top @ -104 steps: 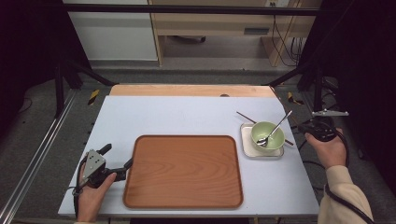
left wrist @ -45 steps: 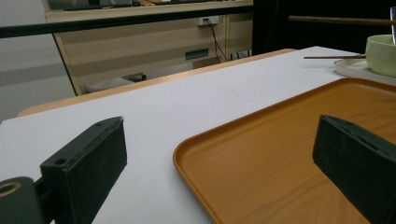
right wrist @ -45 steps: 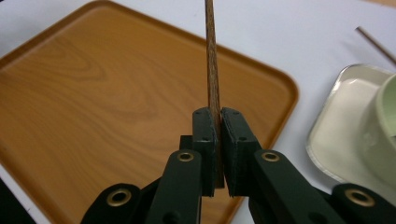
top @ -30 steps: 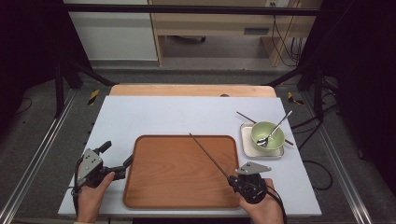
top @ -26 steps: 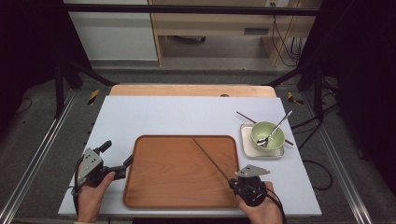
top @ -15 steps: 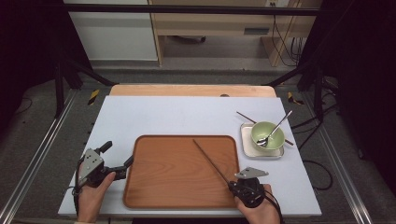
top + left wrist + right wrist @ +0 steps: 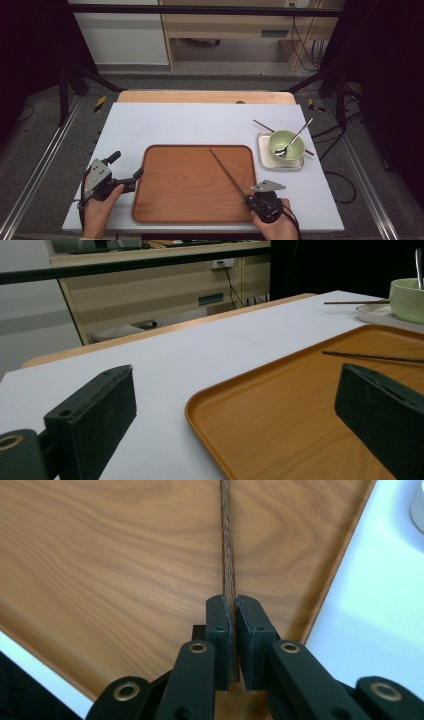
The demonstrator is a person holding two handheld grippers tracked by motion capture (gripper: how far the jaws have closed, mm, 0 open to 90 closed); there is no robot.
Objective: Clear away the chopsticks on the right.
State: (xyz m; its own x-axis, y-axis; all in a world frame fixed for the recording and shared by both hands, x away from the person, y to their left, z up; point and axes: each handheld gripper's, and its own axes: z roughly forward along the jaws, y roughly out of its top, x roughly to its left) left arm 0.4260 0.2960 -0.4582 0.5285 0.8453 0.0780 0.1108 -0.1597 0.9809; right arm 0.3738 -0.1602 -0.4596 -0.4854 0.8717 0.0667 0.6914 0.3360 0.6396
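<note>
High view: right gripper clamped on near end of chopstick; stick runs diagonally up-left over tray. Second chopstick lies by bowl, right side, nearer right hand.
Left gripper view: left gripper wide open, empty, straddling tray corner.
Right gripper view: chopstick pinched, points straight ahead, low over tray wood.

The right tongs have carried one chopstick from beside the bowl over the tray.
</note>
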